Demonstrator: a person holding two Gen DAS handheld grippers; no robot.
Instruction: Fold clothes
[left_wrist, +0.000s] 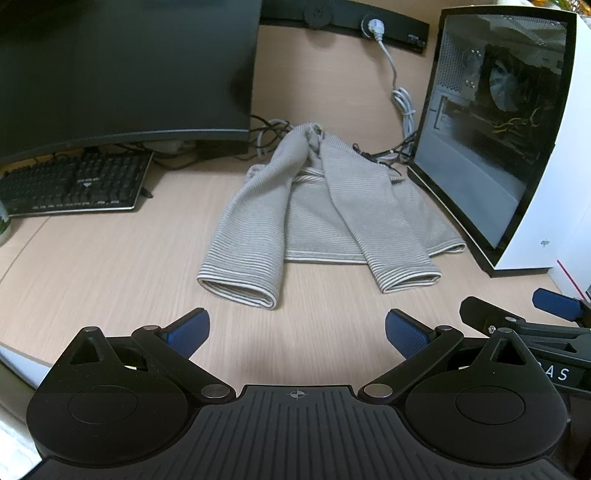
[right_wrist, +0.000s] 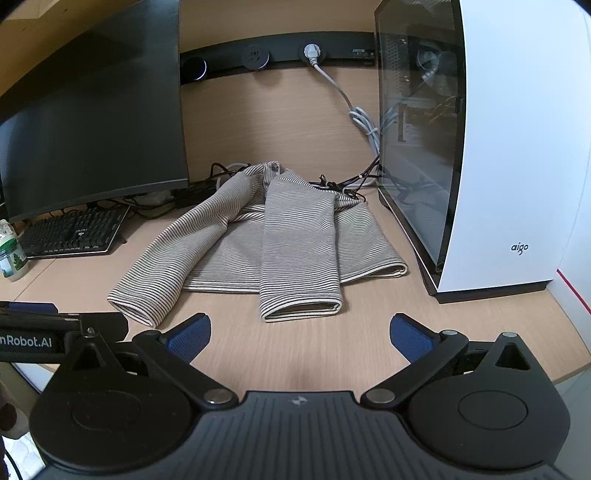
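Both hand-held grippers, left (left_wrist: 297, 328) and right (right_wrist: 300, 334), are being held with jaws spread wide, nothing being grasped. Just ahead of them, a striped garment (left_wrist: 321, 214) is lying on the bench (left_wrist: 110, 266), both sleeves folded over its body, cuffs nearest the fingers. Beyond it, a monitor (left_wrist: 122, 66) and computer case (right_wrist: 480, 147) are standing to either side.

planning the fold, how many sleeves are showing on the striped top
2: the left sleeve angles out toward the keyboard side, the right sleeve lies straight down over the body.
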